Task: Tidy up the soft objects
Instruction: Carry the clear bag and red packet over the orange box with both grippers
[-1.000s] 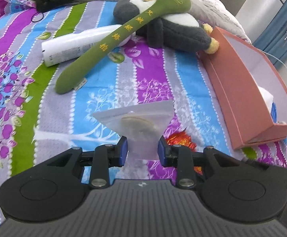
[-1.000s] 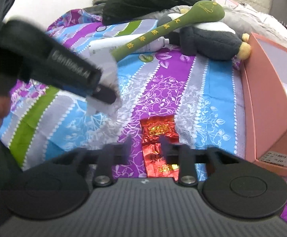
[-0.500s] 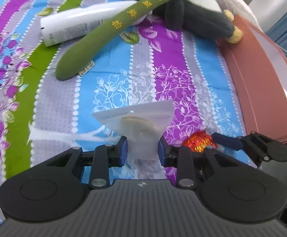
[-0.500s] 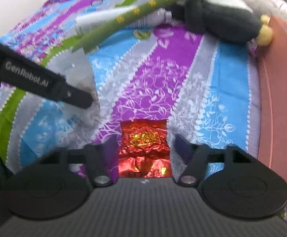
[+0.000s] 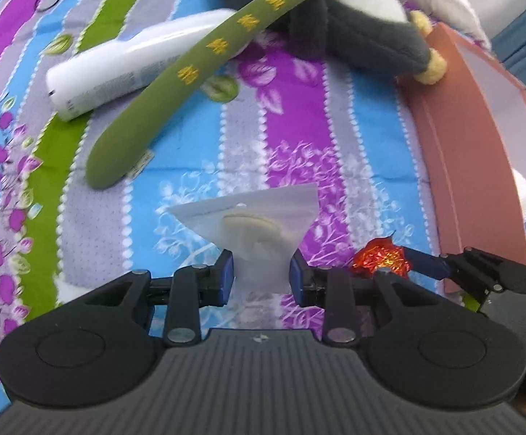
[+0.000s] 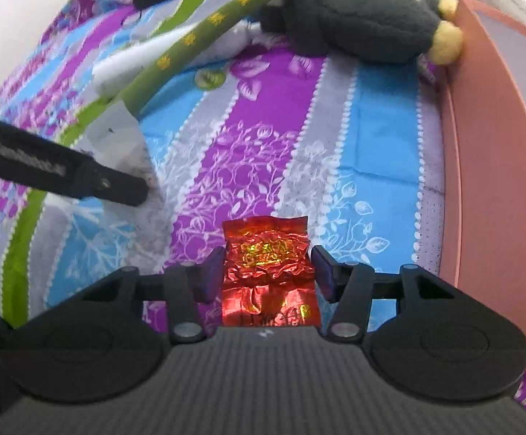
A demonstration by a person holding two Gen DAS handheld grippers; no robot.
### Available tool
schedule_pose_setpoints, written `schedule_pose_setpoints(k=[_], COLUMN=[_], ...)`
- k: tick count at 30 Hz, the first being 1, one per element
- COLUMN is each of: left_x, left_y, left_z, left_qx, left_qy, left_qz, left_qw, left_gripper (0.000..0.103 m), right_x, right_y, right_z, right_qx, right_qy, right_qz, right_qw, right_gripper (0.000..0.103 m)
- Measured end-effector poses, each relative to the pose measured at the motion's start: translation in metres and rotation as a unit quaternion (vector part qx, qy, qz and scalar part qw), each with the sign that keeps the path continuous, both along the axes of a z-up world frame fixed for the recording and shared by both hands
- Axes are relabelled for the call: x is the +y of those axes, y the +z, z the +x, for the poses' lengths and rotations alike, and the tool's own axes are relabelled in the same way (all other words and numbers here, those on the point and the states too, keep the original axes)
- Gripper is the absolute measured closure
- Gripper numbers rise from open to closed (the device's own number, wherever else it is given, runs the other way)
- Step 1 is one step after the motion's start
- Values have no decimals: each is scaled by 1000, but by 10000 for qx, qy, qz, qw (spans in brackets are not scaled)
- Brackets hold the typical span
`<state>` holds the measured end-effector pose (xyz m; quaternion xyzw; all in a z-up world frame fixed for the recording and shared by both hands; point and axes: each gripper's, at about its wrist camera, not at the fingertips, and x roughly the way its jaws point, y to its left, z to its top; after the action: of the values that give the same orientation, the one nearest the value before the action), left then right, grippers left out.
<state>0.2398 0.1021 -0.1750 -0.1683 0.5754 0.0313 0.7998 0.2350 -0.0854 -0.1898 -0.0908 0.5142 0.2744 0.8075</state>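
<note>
Both tongs have tilted down toward the striped bedspread (image 5: 263, 152) beside the pink box (image 5: 480, 166) — left gripper (image 5: 261, 275) clamped on a clear pouch (image 5: 252, 217), right gripper (image 6: 268, 272) apart, now straddling the red foil packet (image 6: 268, 261) that lay ahead of it. Judged: a pinch on the packet comes next, then the box — green plush (image 5: 197, 69) and penguin toy (image 5: 353, 36) wait beyond.

Between the fingers of the left gripper (image 5: 261, 275) sits a clear pouch (image 5: 252, 224). To its right, between the fingers of the right gripper (image 6: 268, 272), lies a foil packet (image 6: 268, 264) on the bedspread (image 5: 335, 137). Ahead and left of the left gripper a long plush stick (image 5: 190, 72) lies across a tube (image 5: 125, 69) and over a plush penguin (image 5: 364, 40) farther ahead. A box (image 5: 458, 152) stands along the right, touching the penguin's foot.
</note>
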Motion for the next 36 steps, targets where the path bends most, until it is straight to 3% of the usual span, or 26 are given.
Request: schedule_pose_setpoints(k=[7, 19, 36], left_x=[-24, -38, -49], left_y=[1, 71, 155], left_z=[-19, -70, -90], left_qx=[-538, -1339, -2208], left_qy=[-247, -489, -568], left_qz=[147, 135, 189], left_qw=[9981, 9897, 9735], left_gripper=[67, 67, 67], right_x=[-12, -37, -61], right_y=[23, 96, 185], right_z=[-33, -66, -74], right_qx=[-576, -1223, -2046], right_qy=[-347, -810, -1037], right_qz=[263, 513, 987], right_qw=[9974, 9878, 9683], right_gripper=[48, 48, 48])
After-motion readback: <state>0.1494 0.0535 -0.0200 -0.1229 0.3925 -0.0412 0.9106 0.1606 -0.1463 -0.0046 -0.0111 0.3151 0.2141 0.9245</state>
